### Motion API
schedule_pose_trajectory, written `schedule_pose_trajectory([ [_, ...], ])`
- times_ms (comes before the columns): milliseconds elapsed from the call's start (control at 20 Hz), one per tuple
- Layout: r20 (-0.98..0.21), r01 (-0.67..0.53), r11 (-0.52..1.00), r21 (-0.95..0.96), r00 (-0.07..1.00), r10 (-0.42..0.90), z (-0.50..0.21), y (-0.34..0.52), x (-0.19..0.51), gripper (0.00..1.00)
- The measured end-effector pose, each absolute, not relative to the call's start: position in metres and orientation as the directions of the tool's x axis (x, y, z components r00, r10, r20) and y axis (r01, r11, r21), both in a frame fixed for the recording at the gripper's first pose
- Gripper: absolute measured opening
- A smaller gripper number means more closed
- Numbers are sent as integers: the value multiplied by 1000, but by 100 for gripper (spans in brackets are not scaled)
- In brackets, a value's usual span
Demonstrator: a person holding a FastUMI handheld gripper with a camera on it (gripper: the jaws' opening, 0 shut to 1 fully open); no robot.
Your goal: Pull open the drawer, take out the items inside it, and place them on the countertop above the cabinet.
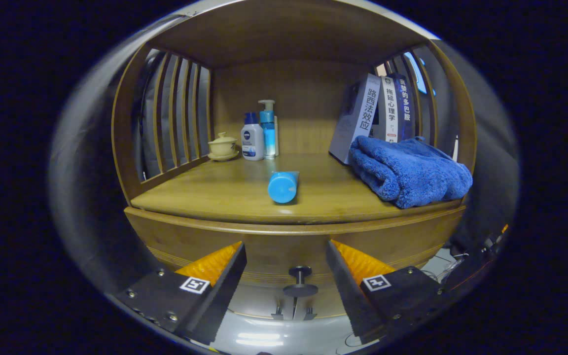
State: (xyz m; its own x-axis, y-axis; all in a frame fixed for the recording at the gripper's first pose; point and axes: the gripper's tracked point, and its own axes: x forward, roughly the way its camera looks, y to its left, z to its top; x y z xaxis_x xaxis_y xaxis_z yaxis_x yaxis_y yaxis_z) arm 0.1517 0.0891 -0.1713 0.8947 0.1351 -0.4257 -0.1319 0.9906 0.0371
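Your gripper (286,276) hangs with its 2 fingers spread wide apart, clamped on nothing, in front of the wooden cabinet (175,236). Between the fingers and a little beyond them sits the drawer knob (300,281), a dark round pull on a short stem; neither finger touches it. The drawer front (284,254) behind the knob looks closed, so whatever lies inside is hidden from you. Below the knob the cabinet's lower edge and a pale shiny floor blur together, and 2 small dark shapes there are too unclear to name.

Above the drawer runs the worktop (205,190). A blue tube (283,186) lies on it near the middle, cap end toward you, its far end foreshortened. At the back left stand a small lidded cup on a saucer (223,146), a white bottle with a blue cap (252,137) and, just beside it, a blue pump bottle (267,128); something pale stands behind the pump bottle, mostly hidden. On the right, a folded blue towel (409,172) reaches the worktop's front edge and covers the lower part of 3 upright books (377,116), the nearest one leaning. Slatted side rails (175,118) close in the left side.
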Motion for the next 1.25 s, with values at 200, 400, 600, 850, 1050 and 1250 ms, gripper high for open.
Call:
schedule_pose_trajectory([
  [200, -434, -115, 993, 22, 894, 114, -171, 89, 152, 97],
  [400, -421, -177, 984, 34, 890, 174, -162, 108, 142, 67],
  [600, -338, -291, 949, 124, 886, 316, -136, 129, 124, 60],
  [850, -190, -273, 961, 51, 942, 278, -70, 98, 101, 46],
  [1050, -115, -234, 972, 11, 966, 233, -20, 60, 79, 46],
  [1250, -70, -147, 989, 7, 987, 147, 9, 9, 64, 46],
])
